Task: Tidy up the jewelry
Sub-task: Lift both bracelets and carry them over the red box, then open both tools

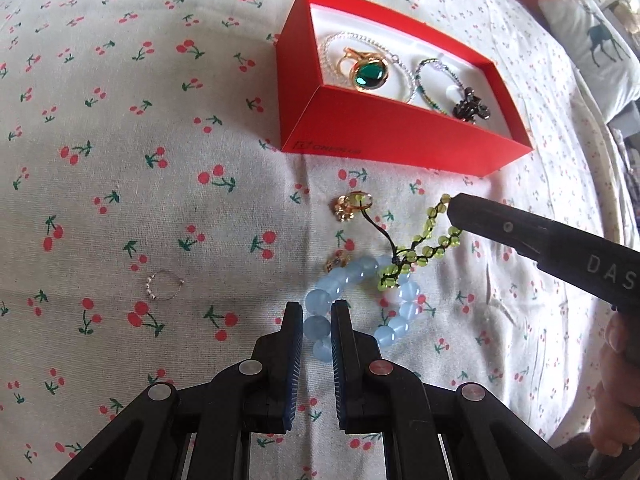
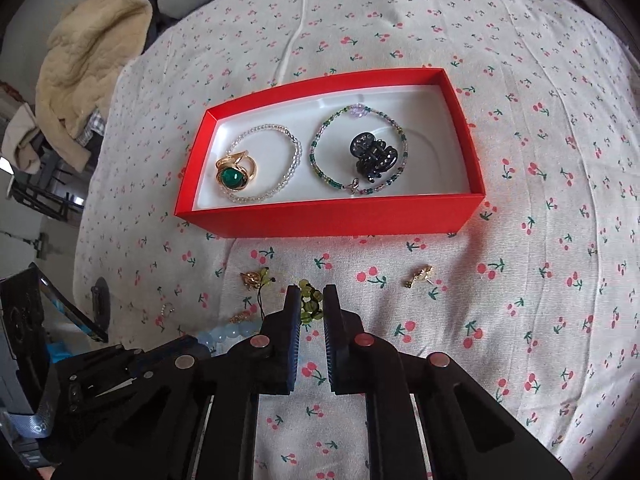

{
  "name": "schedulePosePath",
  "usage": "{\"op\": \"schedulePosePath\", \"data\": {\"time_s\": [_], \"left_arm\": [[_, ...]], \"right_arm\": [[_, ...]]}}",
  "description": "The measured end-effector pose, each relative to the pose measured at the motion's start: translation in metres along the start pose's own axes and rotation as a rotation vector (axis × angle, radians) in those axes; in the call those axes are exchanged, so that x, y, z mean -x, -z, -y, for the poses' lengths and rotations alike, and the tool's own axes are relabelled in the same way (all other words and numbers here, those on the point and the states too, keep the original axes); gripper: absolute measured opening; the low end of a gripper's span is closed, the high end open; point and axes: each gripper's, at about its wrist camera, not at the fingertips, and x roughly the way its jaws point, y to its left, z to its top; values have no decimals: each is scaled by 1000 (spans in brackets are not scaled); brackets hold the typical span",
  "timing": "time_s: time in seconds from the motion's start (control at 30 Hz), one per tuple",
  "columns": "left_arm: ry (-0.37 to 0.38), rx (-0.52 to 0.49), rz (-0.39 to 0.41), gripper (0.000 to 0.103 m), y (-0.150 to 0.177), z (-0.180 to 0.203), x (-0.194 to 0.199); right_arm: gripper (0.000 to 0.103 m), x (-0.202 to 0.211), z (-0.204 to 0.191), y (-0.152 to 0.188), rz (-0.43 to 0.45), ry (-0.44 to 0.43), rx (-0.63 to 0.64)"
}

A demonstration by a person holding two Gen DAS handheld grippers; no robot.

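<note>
A green bead bracelet (image 1: pixel 420 254) on black cord lies partly over a pale blue bead bracelet (image 1: pixel 360 272) on the cherry-print cloth. My right gripper (image 2: pixel 311 294) is shut on the green beads (image 2: pixel 310 302). In the left wrist view it reaches in from the right (image 1: pixel 451 205) and pinches the far end of the strand. My left gripper (image 1: pixel 318 310) is shut on the blue bracelet, with beads between its pads. The red box (image 2: pixel 328 216) holds a clear bead bracelet (image 2: pixel 294 156), a gold ring with a green stone (image 2: pixel 234 176), a multicoloured bead bracelet (image 2: pixel 316 160) and a black hair claw (image 2: pixel 372 156).
Loose pieces lie on the cloth: a gold ring (image 1: pixel 354 204) at the cord's tail, a small gold piece (image 1: pixel 336 260), a thin pearl ring (image 1: pixel 164 286) to the left, a gold earring (image 2: pixel 420 274) to the right. A beige blanket (image 2: pixel 88 48) sits off the bed's edge.
</note>
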Motion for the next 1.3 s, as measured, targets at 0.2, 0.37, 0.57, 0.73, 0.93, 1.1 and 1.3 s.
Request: {"op": "schedulePosePath", "data": {"time_s": [0.2, 0.37, 0.57, 0.73, 0.93, 1.1, 1.3], "left_arm": [[-2, -7, 29, 9, -1, 5, 8], [-11, -23, 57, 9, -2, 11, 16], [-77, -77, 107, 9, -2, 23, 22], [-76, -101, 135, 9, -2, 29, 28], [-79, -122, 183, 9, -2, 35, 38], [-63, -122, 227, 9, -6, 38, 50], [-45, -126, 286, 9, -9, 43, 66]], "right_arm": [[12, 20, 5, 7, 34, -18, -2], [12, 34, 10, 9, 60, -21, -1], [12, 47, 15, 10, 91, -20, -4], [12, 52, 16, 9, 104, -13, -4], [12, 58, 16, 7, 125, -15, -5], [12, 65, 15, 6, 149, -17, -1], [12, 74, 12, 5, 185, -9, 9]]}}
